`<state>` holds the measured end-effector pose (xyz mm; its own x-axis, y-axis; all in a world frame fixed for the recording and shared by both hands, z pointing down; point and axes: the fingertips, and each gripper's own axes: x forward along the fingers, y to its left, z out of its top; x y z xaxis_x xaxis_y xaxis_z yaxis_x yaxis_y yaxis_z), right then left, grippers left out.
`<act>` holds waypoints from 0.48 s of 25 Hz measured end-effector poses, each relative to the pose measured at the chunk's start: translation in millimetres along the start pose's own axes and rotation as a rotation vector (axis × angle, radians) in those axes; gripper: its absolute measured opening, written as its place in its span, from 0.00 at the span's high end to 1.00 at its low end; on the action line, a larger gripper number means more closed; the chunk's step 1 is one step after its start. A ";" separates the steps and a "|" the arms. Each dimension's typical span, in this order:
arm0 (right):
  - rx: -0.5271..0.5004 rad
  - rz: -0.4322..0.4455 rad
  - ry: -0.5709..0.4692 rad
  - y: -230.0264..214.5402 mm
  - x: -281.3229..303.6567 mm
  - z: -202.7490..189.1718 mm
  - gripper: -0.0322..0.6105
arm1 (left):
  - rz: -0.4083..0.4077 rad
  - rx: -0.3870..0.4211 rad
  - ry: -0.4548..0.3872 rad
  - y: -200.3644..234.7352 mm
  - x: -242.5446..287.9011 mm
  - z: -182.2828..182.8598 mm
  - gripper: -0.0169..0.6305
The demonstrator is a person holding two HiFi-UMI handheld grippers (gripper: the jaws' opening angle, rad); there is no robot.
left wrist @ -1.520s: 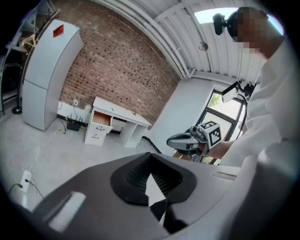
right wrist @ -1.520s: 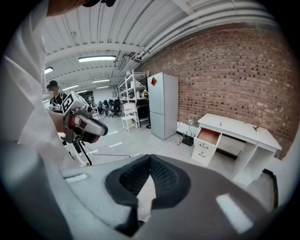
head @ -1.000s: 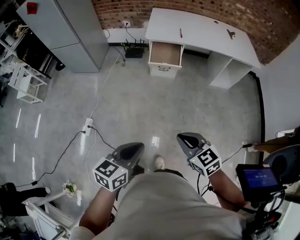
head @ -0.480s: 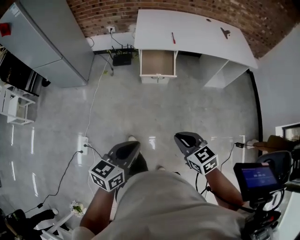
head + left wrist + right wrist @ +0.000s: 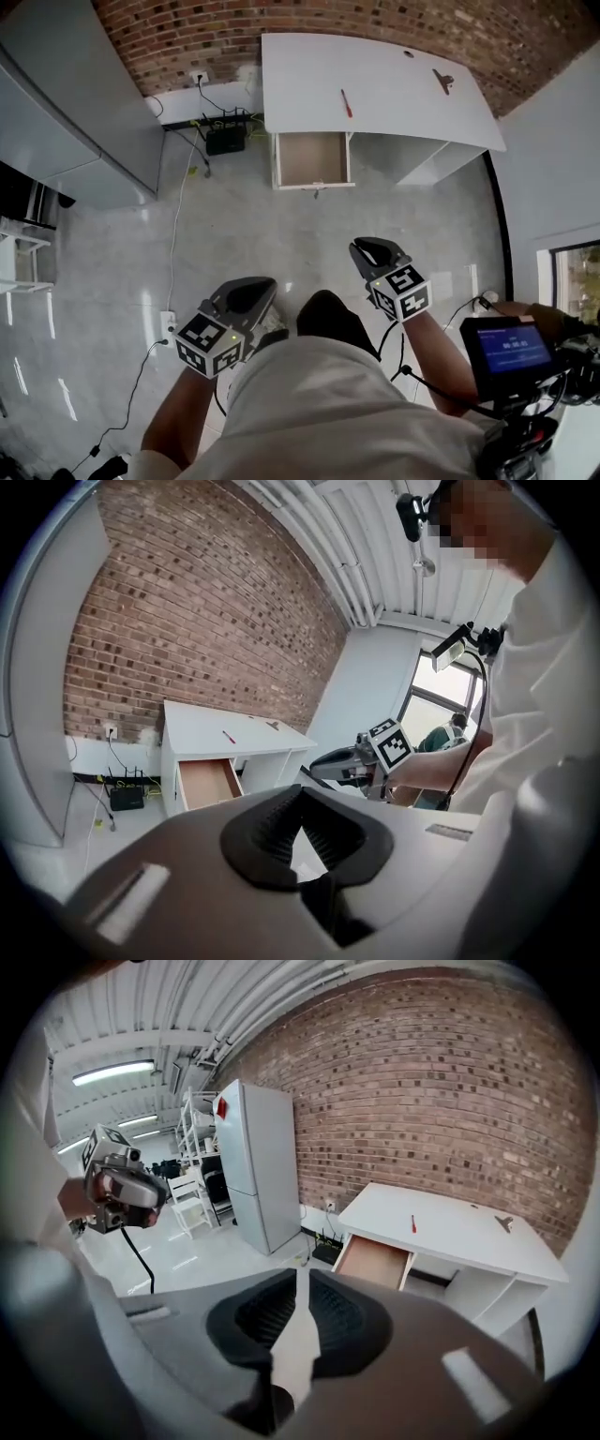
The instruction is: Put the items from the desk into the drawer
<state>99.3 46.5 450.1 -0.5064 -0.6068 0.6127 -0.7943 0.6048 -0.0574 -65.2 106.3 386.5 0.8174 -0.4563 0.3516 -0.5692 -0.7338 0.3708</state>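
Lying on the white desk (image 5: pixel 309 75) is a slim red tool (image 5: pixel 346 103) — left claw (image 5: pixel 258 291) and right claw (image 5: pixel 367 251) pinched shut, empty.

A person in a pale short-sleeved shirt (image 5: pixel 319 412) carries two grey hand-held tools. The left claw (image 5: pixel 255 289) and right claw (image 5: pixel 375 251) each bear black ribbed pads (image 5: pixel 272 832) and a white cube (image 5: pixel 208 339) printed with black square markers.
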 end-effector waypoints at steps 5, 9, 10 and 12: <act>0.030 -0.032 0.029 -70.4 58.0 27.0 0.88 | 0.048 -0.041 -0.034 50.7 22.4 24.9 0.96; 0.039 -0.054 0.048 -150.1 126.1 61.6 0.87 | 0.105 -0.053 -0.012 107.1 52.2 51.6 0.95; 0.041 -0.061 0.050 -170.2 141.5 70.3 0.87 | 0.117 -0.058 -0.014 118.3 58.9 59.7 0.95; 0.049 -0.080 0.046 -204.4 160.4 81.1 0.87 | 0.131 -0.051 -0.026 127.4 67.9 72.9 0.94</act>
<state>153.2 -216.3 496.1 -0.4252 -0.6270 0.6527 -0.8477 0.5286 -0.0445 -75.8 -54.9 395.0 0.7375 -0.5597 0.3779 -0.6743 -0.6411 0.3664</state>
